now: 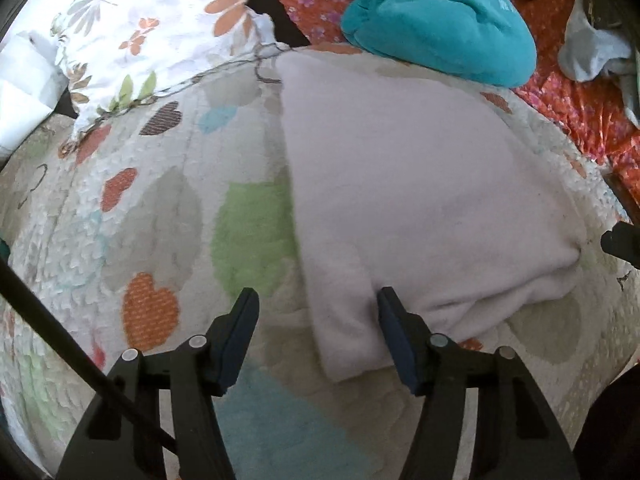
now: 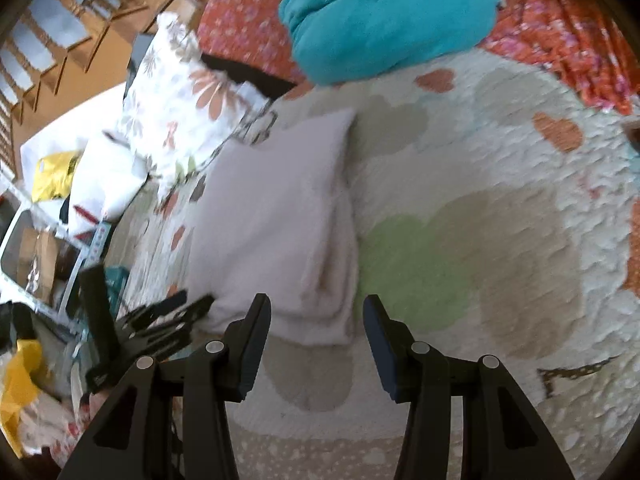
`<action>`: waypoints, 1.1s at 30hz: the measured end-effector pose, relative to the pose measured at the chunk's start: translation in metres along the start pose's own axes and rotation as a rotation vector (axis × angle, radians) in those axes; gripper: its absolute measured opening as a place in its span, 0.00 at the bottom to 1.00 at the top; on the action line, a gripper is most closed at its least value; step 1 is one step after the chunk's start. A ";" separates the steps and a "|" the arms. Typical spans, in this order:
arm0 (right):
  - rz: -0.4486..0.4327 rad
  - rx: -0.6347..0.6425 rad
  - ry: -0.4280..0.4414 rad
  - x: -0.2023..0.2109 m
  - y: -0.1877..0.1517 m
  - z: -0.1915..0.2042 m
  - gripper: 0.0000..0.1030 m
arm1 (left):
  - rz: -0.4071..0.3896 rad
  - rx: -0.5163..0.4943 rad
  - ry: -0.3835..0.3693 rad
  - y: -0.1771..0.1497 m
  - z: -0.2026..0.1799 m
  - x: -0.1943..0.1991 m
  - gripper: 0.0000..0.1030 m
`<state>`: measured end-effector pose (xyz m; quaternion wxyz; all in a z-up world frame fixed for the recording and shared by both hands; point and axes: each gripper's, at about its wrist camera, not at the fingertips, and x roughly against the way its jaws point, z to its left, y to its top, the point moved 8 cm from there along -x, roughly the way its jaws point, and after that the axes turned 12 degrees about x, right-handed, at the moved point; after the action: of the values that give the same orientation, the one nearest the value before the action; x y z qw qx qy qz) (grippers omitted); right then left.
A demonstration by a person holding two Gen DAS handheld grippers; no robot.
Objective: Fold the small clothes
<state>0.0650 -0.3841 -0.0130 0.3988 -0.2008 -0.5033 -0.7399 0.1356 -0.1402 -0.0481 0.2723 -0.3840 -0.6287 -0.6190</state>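
While both sets of jaws gape empty | folded pale cloth just ahead of left gripper, long axis running away | right gripper faces its near corner.

Both wrist cameras look steeply down, close over a bed's heart-patterned quilt. The left view faces the folded pale-pink fleece cloth head-on; the right view sees it on its left side. Both share a teal fleece bundle beyond.
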 end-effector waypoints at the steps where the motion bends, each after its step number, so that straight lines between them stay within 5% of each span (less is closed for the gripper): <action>1: 0.002 0.002 -0.009 -0.001 0.001 0.000 0.51 | -0.004 0.009 -0.001 0.001 0.005 0.003 0.60; 6: 0.024 0.061 -0.052 -0.009 -0.001 0.009 0.55 | -0.080 0.048 0.054 0.010 0.039 0.023 0.53; 10: 0.037 0.076 -0.048 -0.016 -0.002 0.013 0.55 | -0.091 0.050 -0.037 0.009 0.052 0.035 0.53; 16: 0.055 0.083 -0.056 -0.023 -0.005 0.016 0.56 | -0.108 -0.142 -0.138 -0.009 0.012 0.040 0.60; 21: 0.058 0.066 -0.068 -0.025 -0.006 0.010 0.56 | -0.109 -0.254 -0.080 -0.017 -0.016 0.024 0.60; 27: 0.054 0.045 -0.092 -0.026 -0.005 0.003 0.56 | -0.073 -0.211 -0.081 -0.010 -0.012 0.018 0.08; 33: 0.017 0.027 -0.037 -0.022 0.001 0.007 0.56 | -0.067 -0.058 0.018 0.012 0.042 0.014 0.00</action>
<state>0.0784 -0.3691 -0.0245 0.3984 -0.2133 -0.5187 -0.7258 0.1430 -0.0970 -0.0335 0.2456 -0.3651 -0.6205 -0.6491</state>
